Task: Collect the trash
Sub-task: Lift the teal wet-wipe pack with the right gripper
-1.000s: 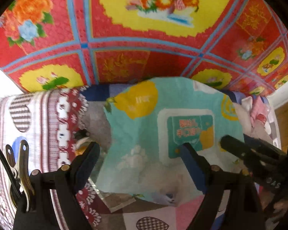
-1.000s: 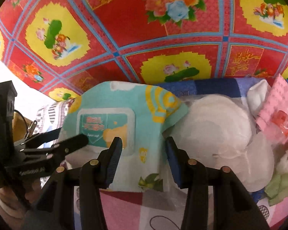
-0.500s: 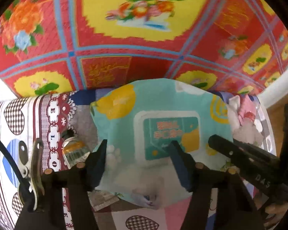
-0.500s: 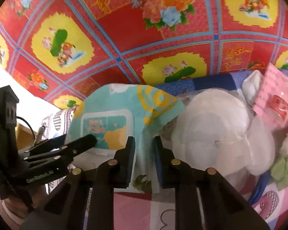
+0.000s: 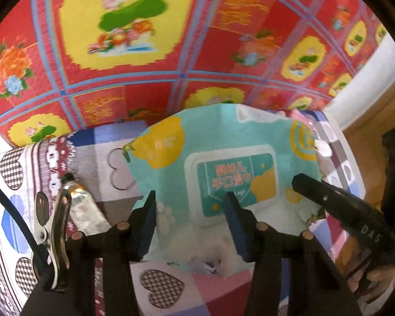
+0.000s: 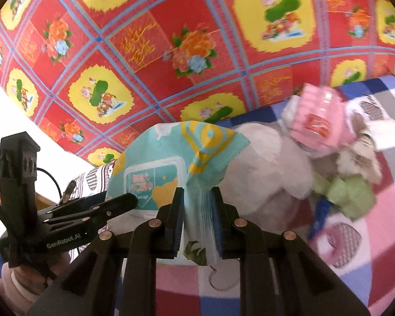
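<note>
Right now the right gripper (image 6: 197,221) is clamped on the crinkled edge of the teal-and-yellow soft plastic wet-wipe pack (image 5: 223,163), which stands on the heart-patterned patchwork tablecloth (image 5: 166,287) between the two tools. Left gripper (image 5: 189,218) sits with jaws apart, straddling the pack's lower face. It looks light, floppy and slick, so that gathered side seam is the sensible hold. A second ago the right jaws were spread around it; now they've pinched shut.

Light was bright and even, shadows soft. Both fisheye views bent strongly toward dark corners. Motion blur smeared the pink packet (image 6: 319,121) ahead-right of the right gripper (image 6: 197,218).
</note>
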